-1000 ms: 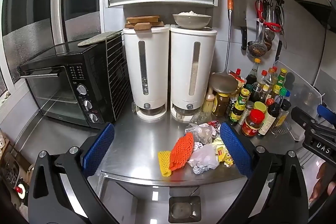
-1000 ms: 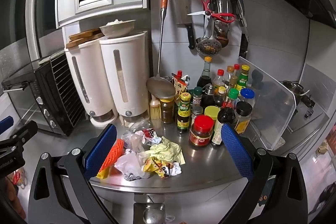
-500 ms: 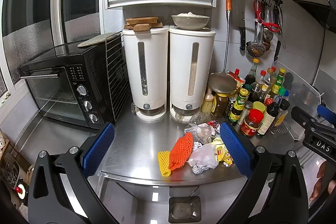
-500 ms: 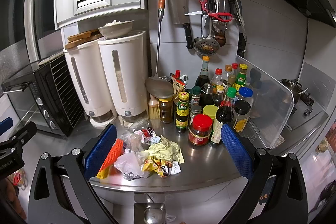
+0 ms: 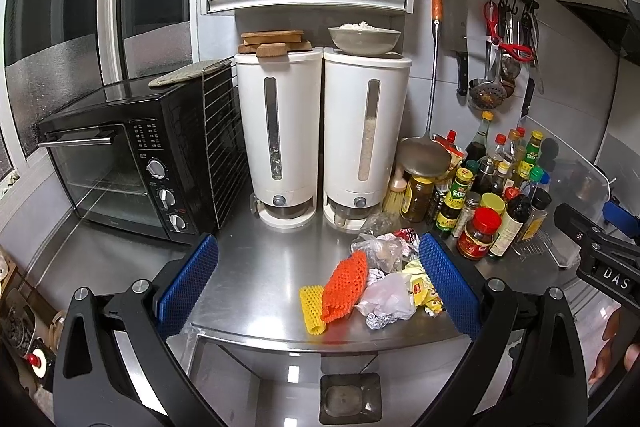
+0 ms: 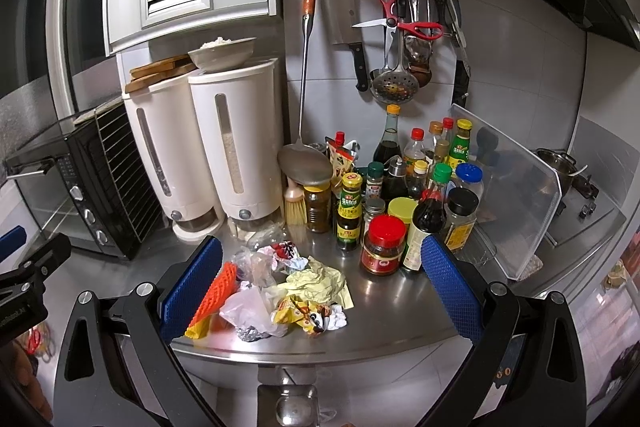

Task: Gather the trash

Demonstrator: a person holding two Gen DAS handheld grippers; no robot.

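Here, trash pile (image 6: 280, 291) on steel counter (image 6: 380, 311), between right claw (image 6: 320, 291) spread fingers, left claw (image 5: 316, 285) also spread

Left gripper (image 5: 316, 281) and right gripper (image 6: 320, 281) side by side, fingers wide apart, nothing between them.

The left gripper (image 5: 316, 279) has two black arms shaped like long triangles, each with a cut-out hole. On the end of each arm sits a blue pad (image 5: 188, 283) with a bumpy net pattern. Round silver screws (image 5: 141, 285) shine on the black parts.

The right gripper (image 6: 320, 285) looks just the same: black arms, blue bumpy pads (image 6: 450, 293) and silver screws (image 6: 497, 289). Two small orange dots mark its right arm.

From the left camera, the other gripper's black side shows white letters "DAS", and a bit of skin on a hand (image 5: 614, 371) peeks out below it.
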